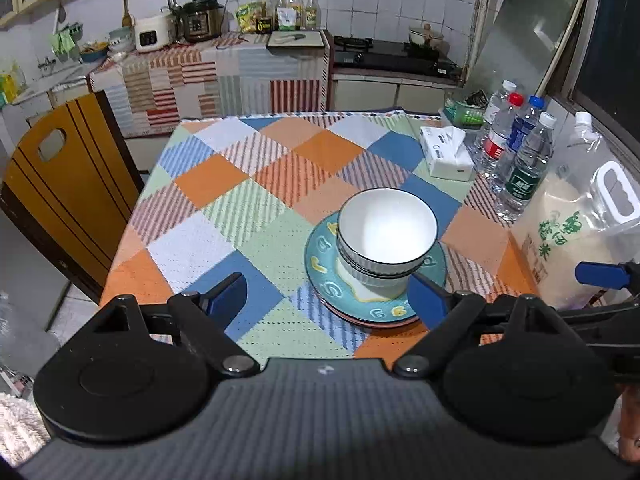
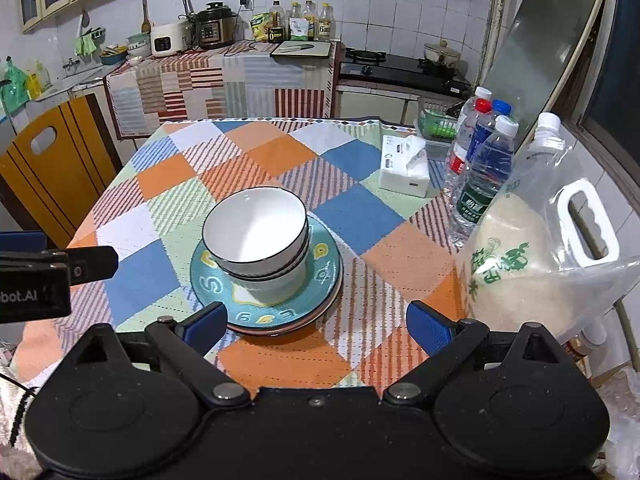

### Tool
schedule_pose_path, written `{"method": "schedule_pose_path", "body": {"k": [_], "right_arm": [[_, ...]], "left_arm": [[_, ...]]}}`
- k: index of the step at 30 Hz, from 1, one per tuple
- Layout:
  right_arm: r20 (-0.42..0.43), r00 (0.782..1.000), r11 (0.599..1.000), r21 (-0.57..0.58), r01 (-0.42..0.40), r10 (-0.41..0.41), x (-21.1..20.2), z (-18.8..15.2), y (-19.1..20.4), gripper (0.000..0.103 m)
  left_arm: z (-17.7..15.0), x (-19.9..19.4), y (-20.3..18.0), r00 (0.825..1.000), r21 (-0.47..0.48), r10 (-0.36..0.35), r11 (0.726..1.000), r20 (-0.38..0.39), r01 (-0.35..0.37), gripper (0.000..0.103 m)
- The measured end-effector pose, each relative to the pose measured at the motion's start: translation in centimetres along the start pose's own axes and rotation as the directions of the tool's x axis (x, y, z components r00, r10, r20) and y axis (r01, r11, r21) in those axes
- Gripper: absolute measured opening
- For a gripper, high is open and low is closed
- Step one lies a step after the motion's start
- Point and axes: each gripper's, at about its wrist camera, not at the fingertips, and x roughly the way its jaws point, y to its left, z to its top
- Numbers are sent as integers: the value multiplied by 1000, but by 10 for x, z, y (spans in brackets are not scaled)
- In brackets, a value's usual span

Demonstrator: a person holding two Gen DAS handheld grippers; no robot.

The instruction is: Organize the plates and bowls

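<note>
Two white bowls with dark rims are nested (image 1: 386, 236) (image 2: 256, 232) and stand on a teal plate with letters (image 1: 320, 268) (image 2: 324, 272), which lies on a pinkish plate beneath it. The stack sits on the checked tablecloth (image 1: 248, 200) (image 2: 192, 184). My left gripper (image 1: 326, 298) is open and empty, low over the near table edge, just left of the stack. My right gripper (image 2: 316, 322) is open and empty, just in front of the stack. The right gripper's finger also shows at the right edge of the left wrist view (image 1: 600, 274).
Several water bottles (image 1: 516, 148) (image 2: 480, 168), a tissue box (image 1: 446, 152) (image 2: 404, 166), a green basket (image 2: 438, 126) and a bag of rice (image 1: 576, 236) (image 2: 532, 256) stand along the table's right side. A wooden chair (image 1: 60, 192) (image 2: 48, 168) stands at the left.
</note>
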Motion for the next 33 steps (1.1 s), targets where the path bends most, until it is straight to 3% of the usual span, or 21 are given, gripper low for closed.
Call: {"method": "schedule_pose_path", "body": {"k": [4, 7, 20, 30, 33], "right_arm": [[-1, 1000, 1000, -7, -6, 6, -1, -3, 3, 98], [-7, 1000, 1000, -15, 5, -5, 0, -6, 6, 98], [-8, 997, 997, -35, 71, -71, 0, -10, 10, 98], [35, 995, 996, -25, 90, -89, -2, -16, 8, 98], [43, 994, 995, -27, 97, -96, -2, -18, 9, 98]], "left_arm": [[-1, 1, 0, 999, 3, 34, 999, -15, -34, 88], [-3, 5, 0, 998, 21, 9, 1000, -55, -7, 88], [-15, 16, 0, 995, 29, 69, 997, -78, -67, 88], [-24, 15, 5, 994, -4, 87, 996, -72, -88, 88], [-26, 12, 1, 991, 7, 131, 991, -36, -131, 88]]}}
